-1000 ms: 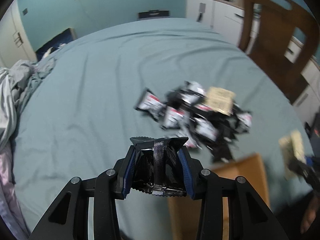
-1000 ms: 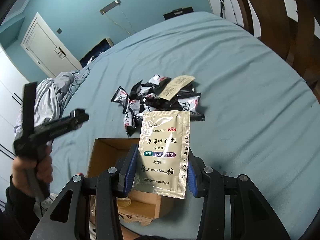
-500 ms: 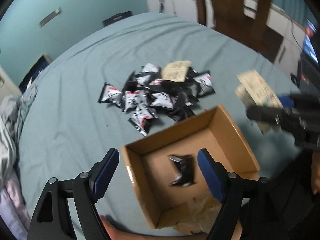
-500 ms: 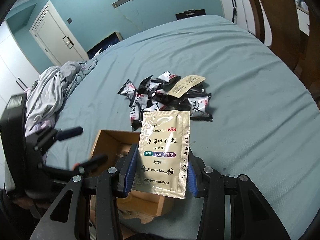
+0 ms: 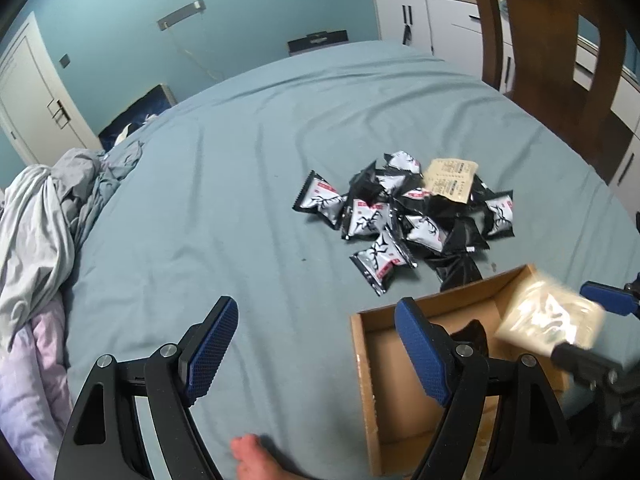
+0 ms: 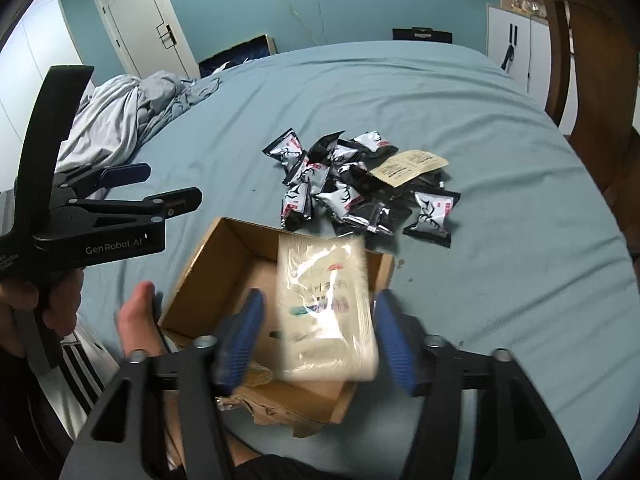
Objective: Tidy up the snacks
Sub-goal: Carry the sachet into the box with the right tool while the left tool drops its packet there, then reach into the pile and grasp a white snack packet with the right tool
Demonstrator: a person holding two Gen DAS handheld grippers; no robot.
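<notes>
A pile of black-and-white snack packets (image 5: 404, 208) (image 6: 352, 188) lies on the teal bed, with a beige sachet (image 5: 452, 180) (image 6: 408, 166) on top. An open cardboard box (image 5: 404, 392) (image 6: 224, 276) sits at the near edge with a black packet (image 5: 472, 330) inside. My left gripper (image 5: 316, 348) is open and empty, left of the box. My right gripper (image 6: 318, 332) is open over the box; a beige sachet (image 6: 328, 304) (image 5: 548, 316), blurred, is loose between its jaws.
Crumpled grey bedding (image 5: 44, 216) lies at the bed's left edge. A wooden chair (image 5: 560, 60) and white cabinets (image 5: 424, 20) stand at the far right. A bare foot (image 5: 256, 456) rests by the box. A door (image 6: 140, 20) is at the back left.
My left gripper dropped its black packet into the box and swung left, open. My right gripper opened over the box and let the beige sachet go.
</notes>
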